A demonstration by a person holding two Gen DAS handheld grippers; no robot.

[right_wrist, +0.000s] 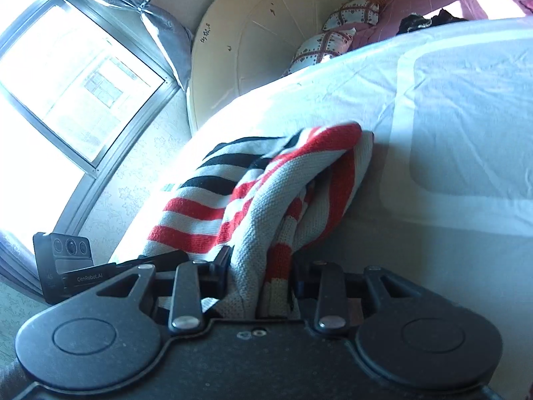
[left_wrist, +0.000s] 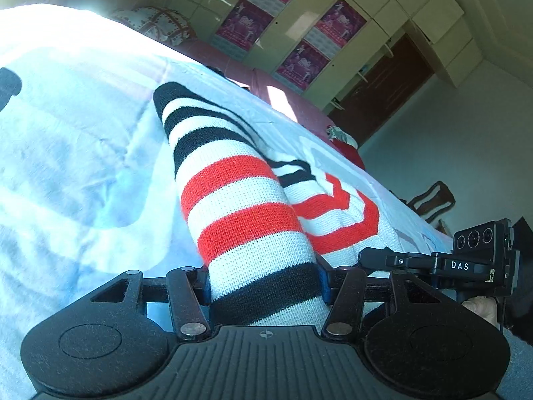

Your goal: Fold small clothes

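A small knitted garment with white, red and black stripes (left_wrist: 240, 200) lies on the pale blue bed sheet (left_wrist: 66, 133). My left gripper (left_wrist: 265, 286) is shut on one end of it, a striped tube of cloth that runs away from the jaws. The same striped garment (right_wrist: 266, 196) shows bunched in the right wrist view, and my right gripper (right_wrist: 260, 276) is shut on a fold of it. The right gripper also shows in the left wrist view (left_wrist: 433, 260), close at the right. The fingertips are hidden by cloth.
The bed sheet (right_wrist: 449, 116) spreads to the right in the right wrist view. Patterned pillows (right_wrist: 333, 36) and a cream headboard (right_wrist: 260, 40) stand behind. A window (right_wrist: 66, 76) is at left. Cupboards with pink posters (left_wrist: 299, 16), a dark door (left_wrist: 386, 90) and a chair (left_wrist: 433, 200) stand beyond the bed.
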